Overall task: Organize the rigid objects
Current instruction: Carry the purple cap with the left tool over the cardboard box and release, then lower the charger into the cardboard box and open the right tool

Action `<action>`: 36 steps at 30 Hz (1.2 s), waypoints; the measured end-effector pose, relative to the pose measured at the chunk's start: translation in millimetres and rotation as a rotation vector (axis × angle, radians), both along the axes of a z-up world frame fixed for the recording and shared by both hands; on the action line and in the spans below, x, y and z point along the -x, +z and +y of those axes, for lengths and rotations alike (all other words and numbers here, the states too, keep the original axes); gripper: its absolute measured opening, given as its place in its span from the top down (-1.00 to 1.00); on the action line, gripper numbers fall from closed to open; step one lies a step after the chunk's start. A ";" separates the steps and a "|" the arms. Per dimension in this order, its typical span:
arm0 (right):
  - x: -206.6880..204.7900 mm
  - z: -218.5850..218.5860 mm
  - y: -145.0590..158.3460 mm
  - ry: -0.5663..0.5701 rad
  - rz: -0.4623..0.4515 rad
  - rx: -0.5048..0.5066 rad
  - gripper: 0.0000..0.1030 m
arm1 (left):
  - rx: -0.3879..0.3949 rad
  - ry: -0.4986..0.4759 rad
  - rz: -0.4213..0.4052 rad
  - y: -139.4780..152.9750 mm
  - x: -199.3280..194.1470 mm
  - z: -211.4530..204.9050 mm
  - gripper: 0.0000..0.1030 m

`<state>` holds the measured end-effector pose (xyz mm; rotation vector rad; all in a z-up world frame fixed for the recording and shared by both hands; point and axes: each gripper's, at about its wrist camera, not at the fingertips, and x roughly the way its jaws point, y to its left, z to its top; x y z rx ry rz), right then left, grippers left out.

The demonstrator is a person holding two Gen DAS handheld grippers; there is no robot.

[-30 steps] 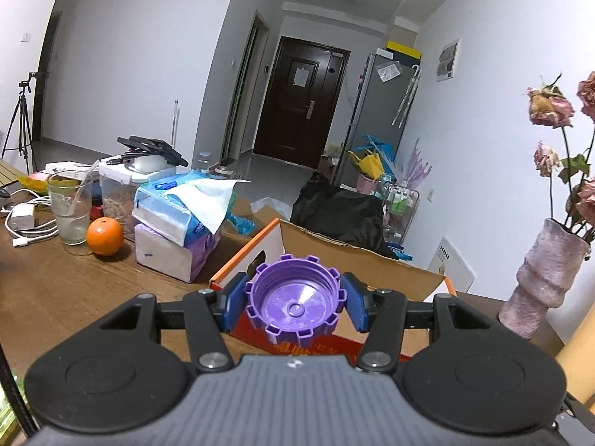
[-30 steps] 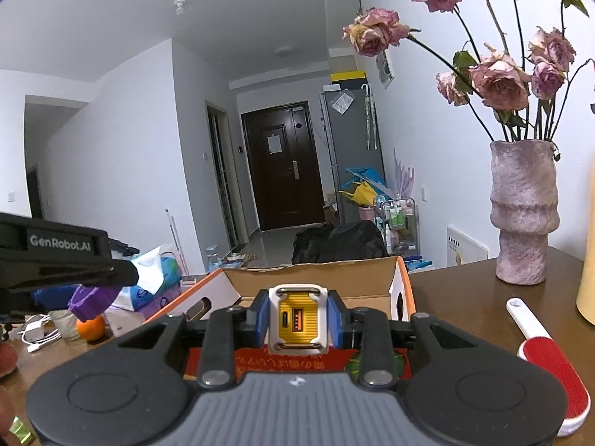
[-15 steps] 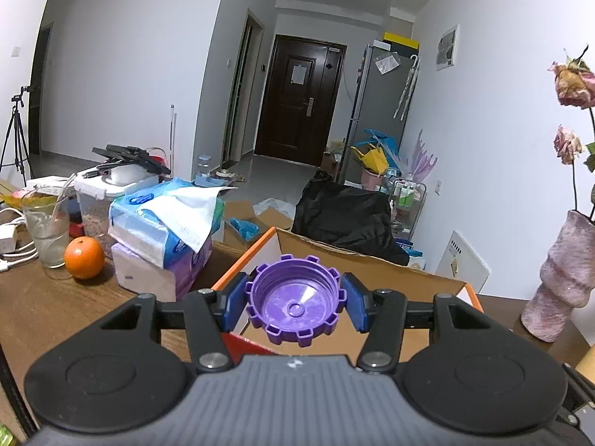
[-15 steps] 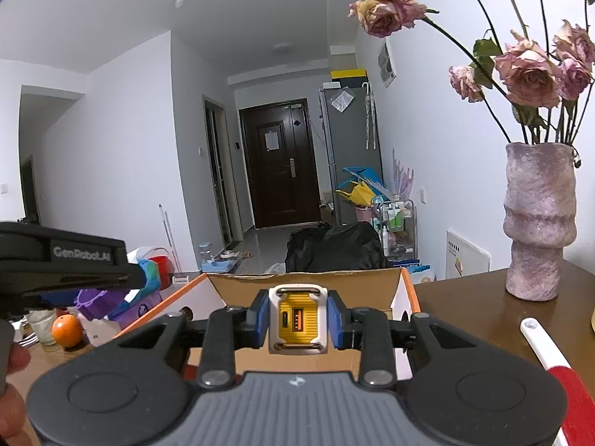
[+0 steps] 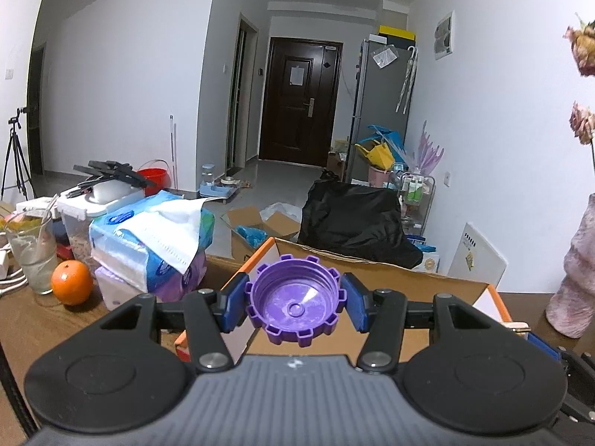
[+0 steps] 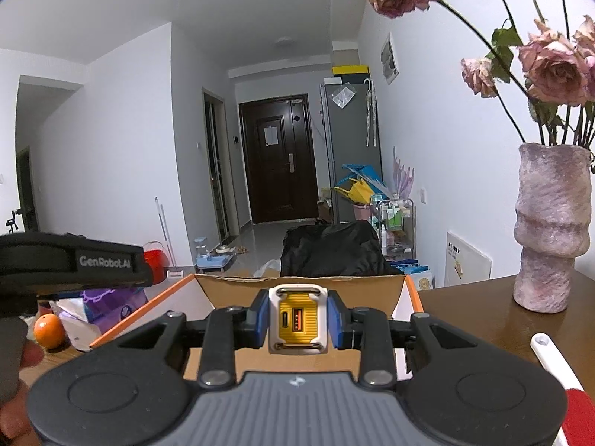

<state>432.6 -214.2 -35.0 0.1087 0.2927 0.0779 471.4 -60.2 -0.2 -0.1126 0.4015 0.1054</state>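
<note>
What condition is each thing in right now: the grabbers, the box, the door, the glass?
left gripper: shut on purple cap
right gripper: shut on yellow charger
cardboard box: open, flaps up
dark door: closed
glass: upright, straw inside

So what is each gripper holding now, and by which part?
Left gripper: purple cap, pinched across its ribbed rim. Right gripper: yellow charger, clamped on its two side faces.
</note>
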 end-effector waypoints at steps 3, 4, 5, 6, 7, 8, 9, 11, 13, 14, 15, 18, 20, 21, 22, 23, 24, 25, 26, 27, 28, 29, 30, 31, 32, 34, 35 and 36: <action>-7.7 1.2 -4.6 0.002 0.020 0.008 0.41 | -0.020 0.000 0.010 -3.8 -10.1 -2.7 -0.08; -9.5 2.3 -6.4 0.004 0.028 0.011 0.41 | -0.032 -0.004 0.017 -5.6 -13.6 -4.1 -0.08; -12.7 2.2 -7.4 0.005 0.035 0.014 0.41 | -0.039 -0.007 0.024 -7.1 -16.2 -5.1 -0.08; -15.4 2.8 -9.2 0.007 0.043 0.020 0.41 | -0.042 -0.012 0.028 -7.8 -17.3 -6.4 -0.08; -16.9 4.0 -10.9 0.009 0.049 0.025 0.41 | -0.048 -0.020 0.034 -9.0 -19.5 -7.5 -0.08; -18.7 4.9 -12.5 0.012 0.055 0.031 0.41 | -0.054 -0.025 0.037 -9.8 -21.2 -8.4 -0.08; -20.2 5.8 -13.8 0.013 0.061 0.037 0.41 | -0.060 -0.028 0.040 -10.5 -21.9 -9.6 -0.08; -22.3 7.8 -16.9 0.015 0.071 0.047 0.41 | -0.069 -0.034 0.047 -13.3 -23.7 -10.9 -0.08; -23.6 8.6 -18.8 0.016 0.079 0.050 0.41 | -0.070 -0.034 0.058 -15.2 -26.4 -11.2 -0.08; -24.1 8.5 -19.1 0.017 0.083 0.049 0.41 | -0.071 -0.033 0.062 -15.8 -27.0 -10.7 -0.08; -25.4 7.6 -19.1 0.019 0.087 0.048 0.41 | -0.074 -0.031 0.067 -16.2 -27.8 -11.0 -0.09; -28.2 6.2 -20.1 0.027 0.114 0.043 0.40 | -0.086 -0.031 0.084 -17.3 -29.4 -11.5 -0.60; -29.5 3.6 -19.1 0.013 0.122 0.043 0.27 | -0.096 0.005 0.083 -16.5 -28.3 -9.4 -1.00; -29.6 2.8 -18.5 0.007 0.125 0.042 0.09 | -0.103 0.014 0.083 -15.6 -28.4 -8.3 -1.00; -28.2 1.3 -17.5 -0.003 0.119 0.039 -0.36 | -0.100 0.014 0.088 -14.8 -28.6 -7.1 -1.00; -26.2 0.3 -16.3 -0.016 0.106 0.037 -0.71 | -0.085 0.012 0.096 -14.5 -29.0 -4.8 -1.00; -24.3 0.1 -14.9 -0.026 0.095 0.040 -0.80 | -0.074 0.013 0.104 -14.7 -29.9 -2.8 -1.00; -23.0 0.5 -13.7 -0.027 0.091 0.045 -0.84 | -0.070 0.013 0.111 -14.5 -30.4 -1.3 -1.00; -22.8 0.4 -12.7 -0.025 0.090 0.045 -0.87 | -0.071 0.017 0.112 -14.4 -30.4 -1.2 -1.00; -22.0 0.5 -12.1 -0.026 0.088 0.043 -0.91 | -0.074 0.022 0.111 -14.1 -29.8 -1.1 -1.00; -21.1 0.9 -11.8 -0.026 0.085 0.044 -0.96 | -0.078 0.024 0.109 -13.6 -29.2 -1.2 -1.00; -21.0 1.5 -11.1 -0.026 0.085 0.047 -0.97 | -0.079 0.026 0.106 -12.3 -27.4 -2.6 -1.00; -20.1 2.0 -10.5 -0.026 0.084 0.050 -0.97 | -0.079 0.026 0.101 -11.0 -25.4 -2.8 -1.00; -20.4 2.0 -9.8 -0.026 0.082 0.050 -0.97 | -0.078 0.026 0.095 -9.3 -23.3 -3.0 -1.00; -19.7 1.9 -8.3 -0.026 0.079 0.051 -0.98 | -0.078 0.028 0.089 -7.8 -21.2 -2.9 -1.00; -14.7 1.7 -5.7 -0.025 0.070 0.054 -1.00 | -0.079 0.030 0.077 -4.0 -15.9 -2.0 -1.00; -12.8 1.5 -4.8 -0.027 0.067 0.054 -1.00 | -0.077 0.031 0.071 -2.4 -13.5 -1.3 -1.00; -10.4 0.8 -3.5 -0.027 0.063 0.054 -1.00 | -0.074 0.034 0.066 -0.6 -10.9 -0.2 -1.00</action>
